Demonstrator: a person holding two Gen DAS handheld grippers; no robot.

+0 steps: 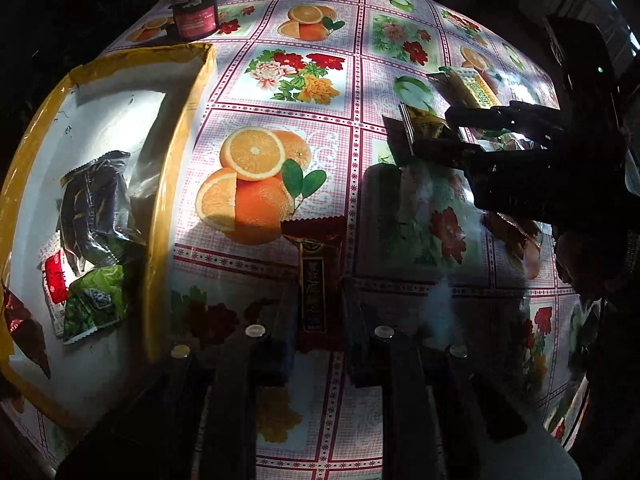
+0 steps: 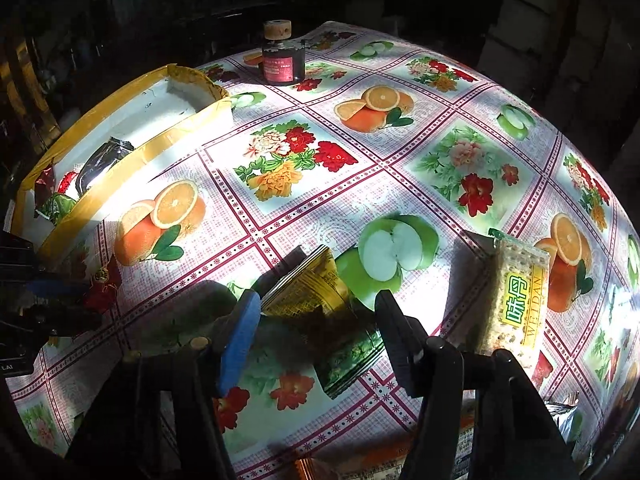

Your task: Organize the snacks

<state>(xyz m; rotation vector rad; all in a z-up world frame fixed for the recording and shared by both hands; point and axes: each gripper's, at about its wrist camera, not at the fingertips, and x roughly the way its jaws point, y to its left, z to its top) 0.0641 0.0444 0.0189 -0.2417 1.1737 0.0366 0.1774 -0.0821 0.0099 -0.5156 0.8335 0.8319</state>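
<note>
A white box with yellow-taped rim (image 1: 176, 184) (image 2: 132, 156) sits at the table's left and holds several snack packets (image 1: 96, 208). My left gripper (image 1: 320, 312) is shut on a dark red snack packet (image 1: 316, 272), held just above the tablecloth right of the box; the packet also shows in the right wrist view (image 2: 102, 284). My right gripper (image 2: 316, 320) is open, its jaws standing either side of a gold and green packet (image 2: 316, 300) lying on the table; from the left wrist view it (image 1: 432, 132) sits at the right.
A yellow-green cracker pack (image 2: 516, 304) (image 1: 476, 88) lies right of my right gripper. A dark jar with a cork lid (image 2: 282, 56) (image 1: 196, 12) stands at the far edge behind the box. More packets lie at the near edge (image 2: 564, 412). The table has a fruit-and-flower cloth (image 1: 304, 76).
</note>
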